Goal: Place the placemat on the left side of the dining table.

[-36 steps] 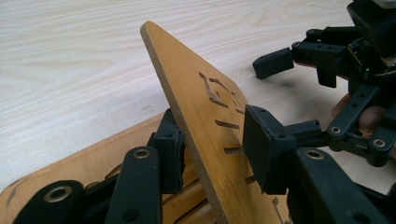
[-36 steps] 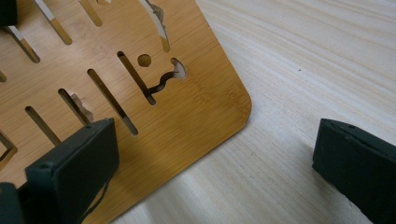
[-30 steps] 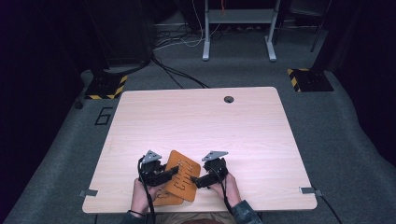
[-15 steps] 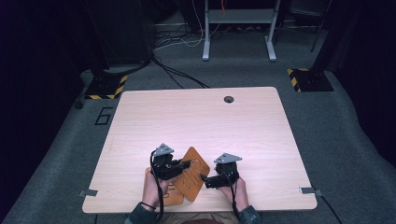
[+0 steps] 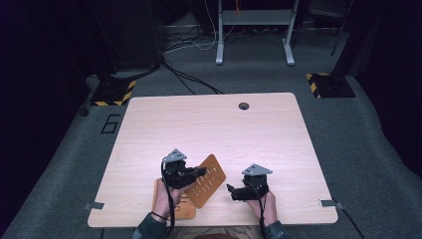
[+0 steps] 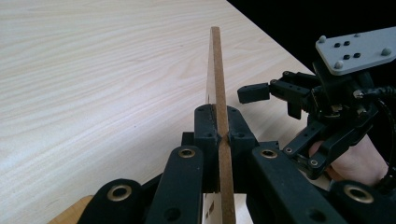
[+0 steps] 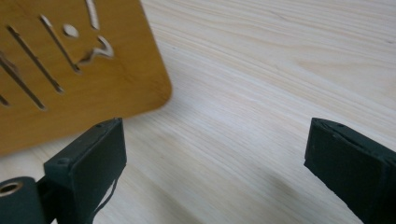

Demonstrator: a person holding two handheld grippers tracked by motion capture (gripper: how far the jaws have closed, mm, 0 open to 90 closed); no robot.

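Observation:
A thin brown wooden board (image 5: 208, 180) with cut slots is lifted off the table (image 5: 214, 129) near its front edge, tilted. My left gripper (image 5: 198, 173) is shut on its edge; the left gripper view shows the board (image 6: 216, 70) edge-on, pinched between the jaws of my left gripper (image 6: 222, 135). A second brown board (image 5: 175, 208) lies flat underneath, partly hidden by the left hand. My right gripper (image 5: 231, 191) stands open to the right of the lifted board, apart from it. In the right gripper view the board (image 7: 70, 70) is at upper left, beyond the spread jaws of my right gripper (image 7: 215, 154). The right gripper (image 6: 273, 100) also appears in the left gripper view.
The light wooden table has a round cable hole (image 5: 244, 106) near its far edge. Cables (image 5: 189, 74) and a metal stand (image 5: 254, 30) lie on the grey floor behind. Yellow-black striped bases (image 5: 328, 84) sit at the far corners.
The right gripper has let go of the board, opened and drawn back to the right. The left gripper has kept the board and swung it up and rightward.

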